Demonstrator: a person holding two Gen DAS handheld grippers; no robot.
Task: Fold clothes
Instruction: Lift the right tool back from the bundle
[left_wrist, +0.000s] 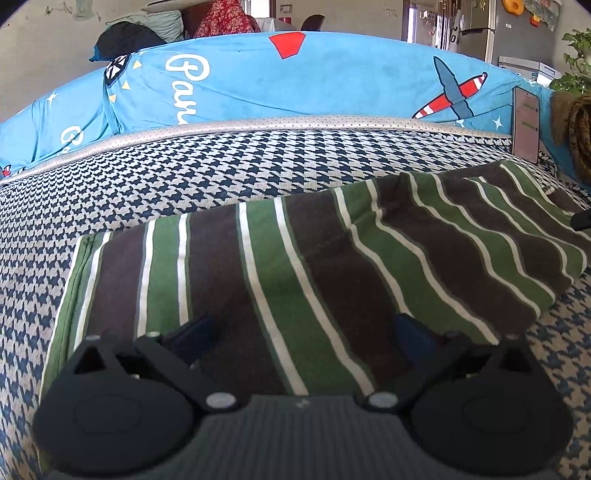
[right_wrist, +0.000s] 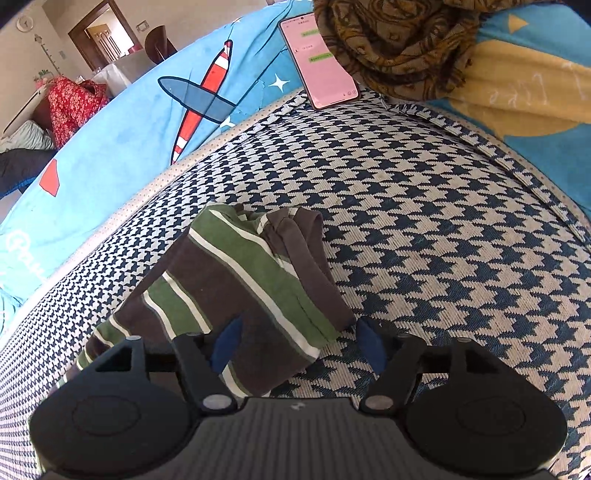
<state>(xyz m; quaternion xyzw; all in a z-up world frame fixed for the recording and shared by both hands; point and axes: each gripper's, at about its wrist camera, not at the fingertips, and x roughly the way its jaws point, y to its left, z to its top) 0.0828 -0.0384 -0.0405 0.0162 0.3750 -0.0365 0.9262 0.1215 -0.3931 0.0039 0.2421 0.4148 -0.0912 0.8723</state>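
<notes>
A striped garment (left_wrist: 295, 266) in green, brown and white lies folded on the houndstooth cushion (left_wrist: 184, 173). My left gripper (left_wrist: 304, 328) hovers over its near edge, jaws spread wide, nothing between the pads. In the right wrist view the garment's folded end (right_wrist: 243, 280) reaches back between the fingers of my right gripper (right_wrist: 299, 343). That gripper's jaws stand apart; the blue pads (right_wrist: 371, 343) do not press on the cloth.
A blue airplane-print cover (left_wrist: 295, 81) runs behind the cushion. A phone (right_wrist: 319, 61) with a lit pink screen leans at the far corner beside a brown patterned scarf (right_wrist: 399, 44). A yellow and blue blanket (right_wrist: 524, 85) lies right. Houndstooth surface (right_wrist: 443, 236) spreads right of the garment.
</notes>
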